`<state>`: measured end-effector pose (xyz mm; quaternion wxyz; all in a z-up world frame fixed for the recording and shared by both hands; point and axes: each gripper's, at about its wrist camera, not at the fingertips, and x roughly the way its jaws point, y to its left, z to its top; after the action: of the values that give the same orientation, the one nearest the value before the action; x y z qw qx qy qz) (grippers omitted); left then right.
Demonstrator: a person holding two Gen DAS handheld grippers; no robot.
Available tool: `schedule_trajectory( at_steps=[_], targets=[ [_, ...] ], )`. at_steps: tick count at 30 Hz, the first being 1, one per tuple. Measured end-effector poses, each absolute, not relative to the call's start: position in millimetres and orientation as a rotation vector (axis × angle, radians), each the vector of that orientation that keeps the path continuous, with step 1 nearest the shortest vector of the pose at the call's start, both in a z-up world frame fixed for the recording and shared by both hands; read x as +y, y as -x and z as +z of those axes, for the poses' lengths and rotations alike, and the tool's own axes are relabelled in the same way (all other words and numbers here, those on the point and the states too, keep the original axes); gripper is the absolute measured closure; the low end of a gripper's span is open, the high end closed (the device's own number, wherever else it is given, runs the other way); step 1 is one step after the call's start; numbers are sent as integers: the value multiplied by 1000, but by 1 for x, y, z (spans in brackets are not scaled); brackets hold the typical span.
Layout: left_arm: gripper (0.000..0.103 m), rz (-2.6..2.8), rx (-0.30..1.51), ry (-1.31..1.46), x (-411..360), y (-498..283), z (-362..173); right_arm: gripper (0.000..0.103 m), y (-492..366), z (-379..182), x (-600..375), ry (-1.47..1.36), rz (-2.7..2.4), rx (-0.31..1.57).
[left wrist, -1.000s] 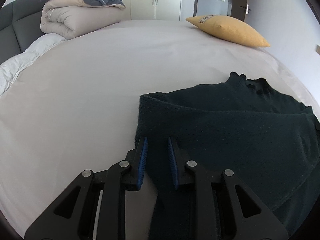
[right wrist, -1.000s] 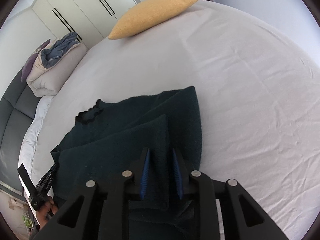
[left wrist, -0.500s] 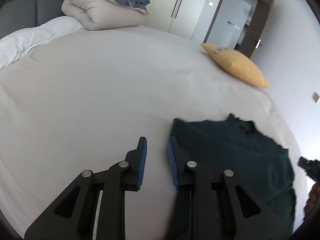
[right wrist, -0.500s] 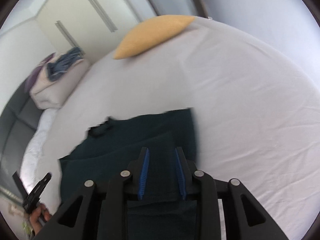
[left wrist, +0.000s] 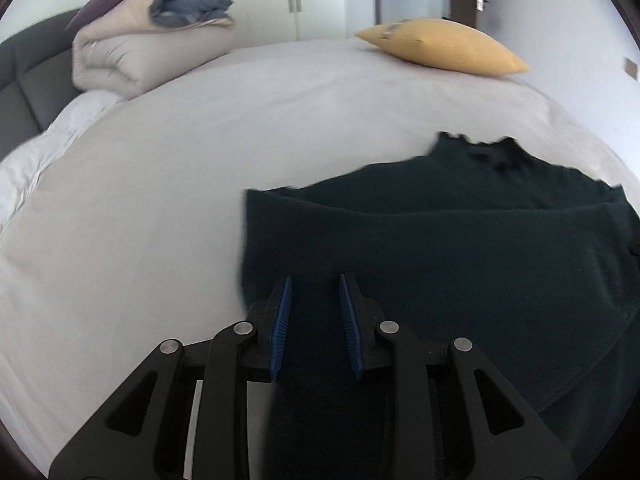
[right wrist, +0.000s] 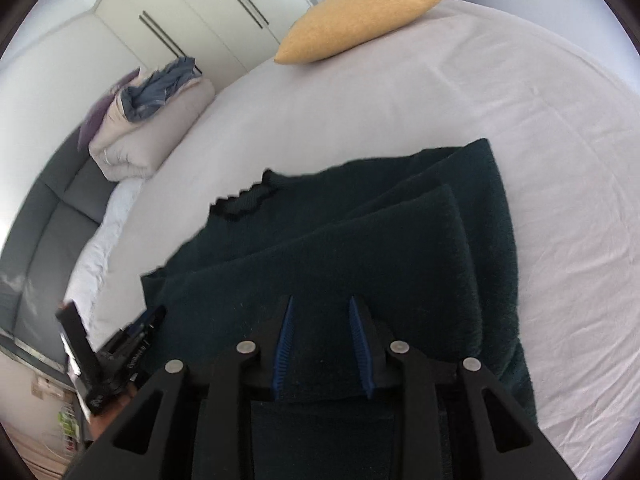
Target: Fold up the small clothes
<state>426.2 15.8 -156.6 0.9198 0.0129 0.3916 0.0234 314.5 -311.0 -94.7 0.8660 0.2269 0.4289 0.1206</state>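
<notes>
A dark green knitted sweater (left wrist: pixel 460 248) lies on the light bed sheet, both sides folded inward, its collar (left wrist: pixel 476 148) at the far end. It also shows in the right wrist view (right wrist: pixel 360 240). My left gripper (left wrist: pixel 314 300) is open, its blue pads over the sweater's near left corner. My right gripper (right wrist: pixel 322 328) is open above the sweater's folded layer near the hem. Neither holds cloth. The left gripper's body (right wrist: pixel 116 356) shows at the lower left of the right wrist view.
A yellow pillow (left wrist: pixel 440 46) lies at the far side of the bed. A folded beige duvet (left wrist: pixel 136 52) with grey cloth on top sits by the dark headboard (left wrist: pixel 28 76). Wardrobe doors (right wrist: pixel 192 12) stand behind the bed.
The left gripper swung away to the left off the sweater, then came back over its near left corner. The right gripper stayed over the hem, open throughout. The sweater's shape looks unchanged.
</notes>
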Motion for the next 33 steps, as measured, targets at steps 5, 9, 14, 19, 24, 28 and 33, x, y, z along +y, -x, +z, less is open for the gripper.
schedule_trajectory(
  at_steps=[5, 9, 14, 19, 24, 28, 33],
  targets=[
    [62, 139, 814, -1, 50, -422, -163, 63, -315, -98, -308, -473, 257, 899],
    [56, 160, 812, -24, 53, -421, -163, 63, -316, -109, -314, -509, 272, 898],
    [57, 133, 809, 51, 64, -407, -140, 63, -308, -92, -330, -562, 256, 844],
    [54, 76, 714, 38, 46, -388, -106, 60, -315, -84, -335, -697, 345, 807],
    [51, 30, 860, 72, 44, -411, -146, 77, -322, -126, -322, -686, 338, 925],
    [40, -38, 885, 262, 83, -409, -146, 93, -298, -140, -346, -775, 361, 886],
    [41, 20, 846, 443, 140, -393, -122, 80, -275, -124, -364, -775, 318, 880]
  ],
)
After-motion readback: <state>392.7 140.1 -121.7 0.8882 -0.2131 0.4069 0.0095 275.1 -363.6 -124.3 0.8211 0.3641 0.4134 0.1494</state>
